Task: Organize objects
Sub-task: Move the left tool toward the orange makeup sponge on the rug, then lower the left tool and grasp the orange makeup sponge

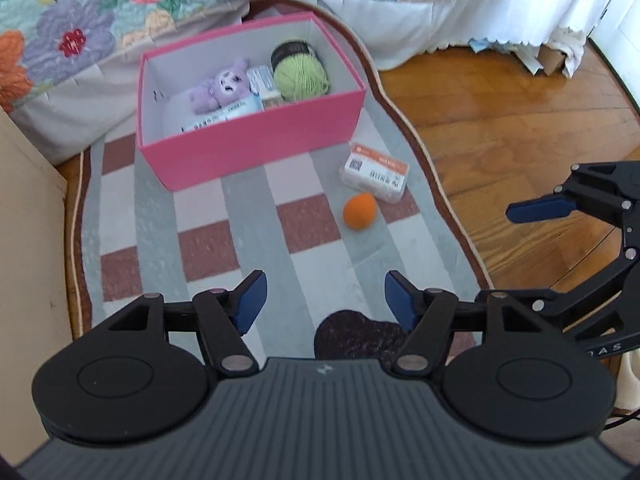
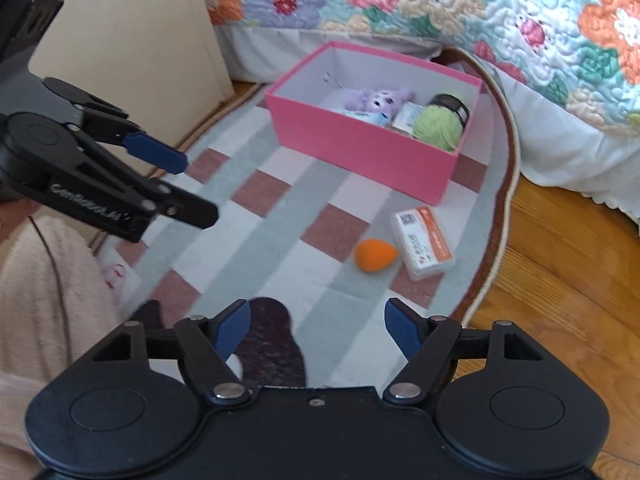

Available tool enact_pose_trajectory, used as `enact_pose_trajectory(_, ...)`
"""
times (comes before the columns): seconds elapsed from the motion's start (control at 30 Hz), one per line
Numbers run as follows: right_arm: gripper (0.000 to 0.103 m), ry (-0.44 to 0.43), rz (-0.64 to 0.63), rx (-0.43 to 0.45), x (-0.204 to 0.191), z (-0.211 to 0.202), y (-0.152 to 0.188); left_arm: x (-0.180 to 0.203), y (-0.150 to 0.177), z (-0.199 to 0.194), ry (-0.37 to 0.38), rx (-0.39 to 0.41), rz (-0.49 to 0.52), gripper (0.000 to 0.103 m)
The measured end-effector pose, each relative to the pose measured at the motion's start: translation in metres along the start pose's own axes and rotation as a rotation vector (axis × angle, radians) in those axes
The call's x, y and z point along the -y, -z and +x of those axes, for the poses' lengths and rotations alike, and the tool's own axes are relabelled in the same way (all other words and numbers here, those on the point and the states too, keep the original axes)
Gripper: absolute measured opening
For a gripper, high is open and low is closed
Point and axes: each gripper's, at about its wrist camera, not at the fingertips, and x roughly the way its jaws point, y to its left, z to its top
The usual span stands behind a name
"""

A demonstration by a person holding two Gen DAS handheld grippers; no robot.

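Checked in grey, white and brick red, the rug [image 1: 256,216] lies on a wood floor beside a bed with a floral quilt [image 2: 500,12]. At its left stands the pink box [image 1: 256,152], already holding a purple plush toy [image 1: 222,84], small packets and green yarn [image 1: 302,76], so the sorting looks mostly done. Right of the box, an orange egg-shaped sponge [image 1: 359,211] and a white-and-orange packet [image 1: 376,171] remain on the rug. Both lie ahead of the left hand-held gripper [image 1: 325,300] and right hand-held gripper [image 2: 317,326], each spread wide and empty.

Open rug [image 1: 248,236] before orange ball [image 1: 359,212] and packet [image 1: 375,172]; pink box [image 1: 256,152] blocking behind
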Motion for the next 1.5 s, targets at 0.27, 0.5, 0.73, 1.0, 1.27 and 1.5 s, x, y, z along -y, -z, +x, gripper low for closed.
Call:
enact_pose_trajectory(0.27, 0.087, 0.008, 0.022, 0.026, 0.012, 0.032, 0.014, 0.002, 0.002, 0.041, 0.019, -0.042, -0.006, 0.086)
enact_pose_trajectory(0.5, 0.087, -0.084, 0.085, 0.124, 0.027, 0.065, 0.027, -0.001, -0.001, 0.084, -0.007, -0.051, 0.011, 0.098)
enact_pose_trajectory(0.73, 0.087, -0.087, 0.08, 0.183, 0.034, 0.112, 0.028, -0.019, -0.008, 0.144, -0.002, -0.023, -0.099, 0.095)
enact_pose_trajectory(1.0, 0.085, 0.029, 0.094, 0.186, 0.038, 0.175, 0.029, -0.02, -0.014, 0.184, 0.075, 0.038, -0.105, 0.091)
enact_pose_trajectory(1.27, 0.077, 0.101, 0.118, 0.249, 0.028, 0.191, 0.027, -0.016, -0.021, 0.199, 0.194, 0.07, -0.134, 0.059)
enact_pose_trajectory(1.5, 0.043, 0.159, 0.163, 0.253, 0.042, 0.189, 0.022, -0.011, -0.025, 0.197, 0.282, 0.086, -0.131, 0.027)
